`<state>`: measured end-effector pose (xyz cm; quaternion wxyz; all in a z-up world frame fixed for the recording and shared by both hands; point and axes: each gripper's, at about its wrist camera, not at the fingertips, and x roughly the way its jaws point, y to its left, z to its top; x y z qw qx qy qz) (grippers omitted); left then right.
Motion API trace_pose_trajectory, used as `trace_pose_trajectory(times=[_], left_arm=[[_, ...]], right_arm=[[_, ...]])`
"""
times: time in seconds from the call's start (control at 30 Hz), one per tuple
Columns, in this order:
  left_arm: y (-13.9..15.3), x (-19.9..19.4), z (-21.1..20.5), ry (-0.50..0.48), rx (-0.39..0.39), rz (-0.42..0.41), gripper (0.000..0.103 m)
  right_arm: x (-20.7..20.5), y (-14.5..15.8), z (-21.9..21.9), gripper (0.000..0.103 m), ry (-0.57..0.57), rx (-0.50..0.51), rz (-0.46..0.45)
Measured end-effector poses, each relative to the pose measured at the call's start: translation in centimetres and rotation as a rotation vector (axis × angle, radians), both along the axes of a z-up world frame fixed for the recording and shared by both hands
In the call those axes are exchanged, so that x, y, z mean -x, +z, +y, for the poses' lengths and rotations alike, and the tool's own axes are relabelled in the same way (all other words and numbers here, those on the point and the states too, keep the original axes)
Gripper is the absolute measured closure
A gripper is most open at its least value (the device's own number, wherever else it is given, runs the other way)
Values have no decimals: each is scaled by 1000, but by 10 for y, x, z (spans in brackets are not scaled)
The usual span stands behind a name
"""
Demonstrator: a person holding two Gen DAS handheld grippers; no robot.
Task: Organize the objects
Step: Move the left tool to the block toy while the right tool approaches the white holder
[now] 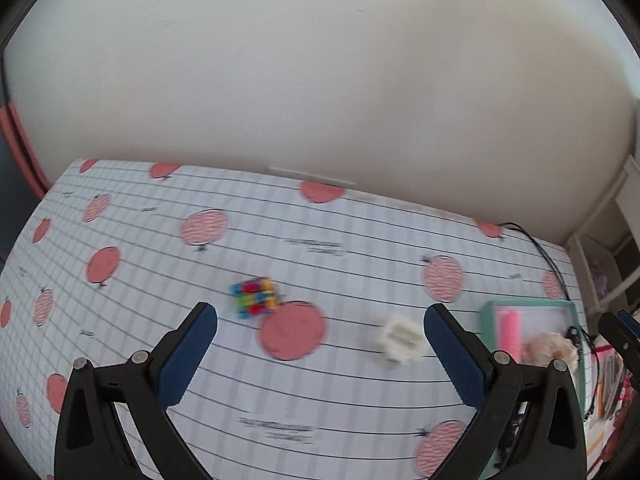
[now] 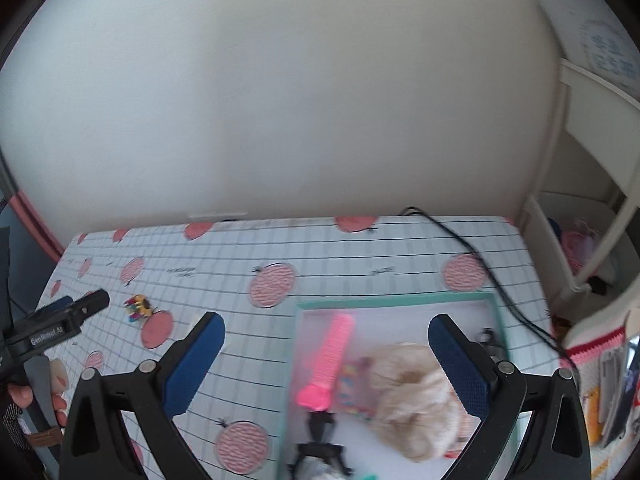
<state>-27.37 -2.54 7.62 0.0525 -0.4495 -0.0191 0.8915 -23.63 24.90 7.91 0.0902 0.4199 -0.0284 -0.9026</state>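
The toy [image 1: 253, 297], a small multicoloured block lump, lies mid-frame on the cloth [image 1: 360, 420], just above my spread, empty left claw [image 1: 320, 326]. It looks light and rigid; I'd pinch its flat sides. My right claw [image 2: 326, 334] hangs spread over the tray [image 2: 396, 299] at lower right.

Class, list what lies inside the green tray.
Inside the tray: a pink comb, a beige scrunchie, black clips and a colourful card, partly covered by the scrunchie. Anything beneath it is hidden.

a home: apple-print tablecloth [image 1: 280, 380], white shelf [image 2: 592, 216], plain wall.
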Motion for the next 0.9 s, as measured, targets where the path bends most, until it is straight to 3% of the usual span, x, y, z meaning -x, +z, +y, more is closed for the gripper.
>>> trace_pose_trajectory(times=[0.37, 0.6, 0.9], left_arm=[[-19, 19, -74, 87, -24, -6, 0], [-41, 28, -78, 40, -20, -10, 0], [-74, 43, -65, -6, -24, -77, 0]], right_arm=[[3, -26, -88, 0, 150, -22, -27], [4, -57, -123, 0, 204, -54, -80], [6, -96, -140, 0, 210, -79, -144]])
